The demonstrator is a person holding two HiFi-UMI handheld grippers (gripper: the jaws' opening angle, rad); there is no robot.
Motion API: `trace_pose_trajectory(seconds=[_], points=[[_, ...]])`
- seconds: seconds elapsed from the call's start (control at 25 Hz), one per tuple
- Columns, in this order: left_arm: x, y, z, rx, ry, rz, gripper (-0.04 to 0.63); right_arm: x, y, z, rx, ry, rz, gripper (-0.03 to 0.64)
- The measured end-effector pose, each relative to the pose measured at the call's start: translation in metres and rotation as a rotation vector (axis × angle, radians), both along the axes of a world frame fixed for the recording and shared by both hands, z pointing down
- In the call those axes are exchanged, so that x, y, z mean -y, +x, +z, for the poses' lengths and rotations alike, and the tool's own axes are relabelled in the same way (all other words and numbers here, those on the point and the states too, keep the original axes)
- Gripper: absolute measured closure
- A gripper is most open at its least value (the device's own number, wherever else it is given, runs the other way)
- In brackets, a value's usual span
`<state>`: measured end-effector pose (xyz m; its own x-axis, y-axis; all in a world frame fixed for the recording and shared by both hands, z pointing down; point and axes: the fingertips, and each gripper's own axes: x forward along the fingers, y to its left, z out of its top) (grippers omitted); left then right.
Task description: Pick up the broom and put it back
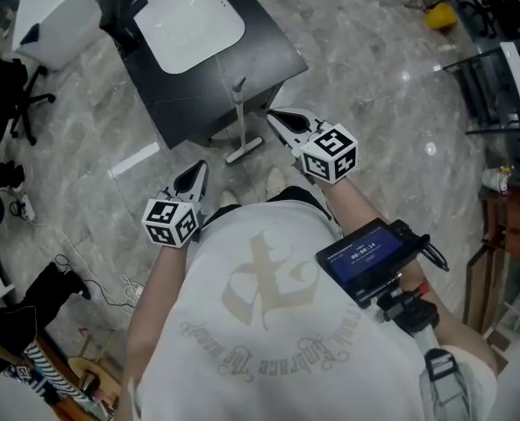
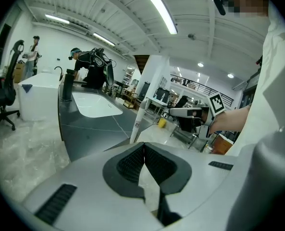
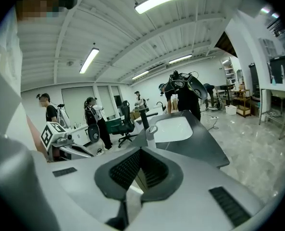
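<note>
A white broom (image 1: 239,117) stands upright against the front of a black table (image 1: 264,55), its head (image 1: 244,151) on the floor. My right gripper (image 1: 280,124) is just right of the handle, apart from it, shut with nothing between its pads. My left gripper (image 1: 195,176) hangs lower and to the left, its pads together and empty. In the left gripper view the broom handle (image 2: 138,120) rises beyond the shut left gripper (image 2: 144,146), with the right gripper (image 2: 175,112) beside it. The right gripper view shows the handle's looped top (image 3: 151,134) past the shut right gripper (image 3: 140,150).
The table carries a white inset panel (image 1: 189,20). An office chair (image 1: 10,95) and a white cabinet (image 1: 53,16) stand at the left. Cables (image 1: 110,289) trail on the marble floor. Racks (image 1: 496,77) and a yellow object (image 1: 439,14) are at the right. People stand beyond the table (image 3: 92,114).
</note>
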<state>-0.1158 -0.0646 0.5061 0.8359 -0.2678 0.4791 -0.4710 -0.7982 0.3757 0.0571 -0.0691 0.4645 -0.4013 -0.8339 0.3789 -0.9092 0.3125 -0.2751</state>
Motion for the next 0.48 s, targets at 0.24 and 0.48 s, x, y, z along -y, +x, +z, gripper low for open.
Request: trace_pose_trajectory(seconds=[0.24, 0.48], points=[[0.01, 0.025, 0.006, -0.004, -0.005, 0.092, 0.583, -0.015, 0.008, -0.003, 0.02, 0.019, 0.051, 0.6], [-0.017, 0.013, 0.0, -0.028, 0.017, 0.17, 0.583, -0.064, -0.018, -0.011, 0.019, 0.051, 0.098, 0.6]])
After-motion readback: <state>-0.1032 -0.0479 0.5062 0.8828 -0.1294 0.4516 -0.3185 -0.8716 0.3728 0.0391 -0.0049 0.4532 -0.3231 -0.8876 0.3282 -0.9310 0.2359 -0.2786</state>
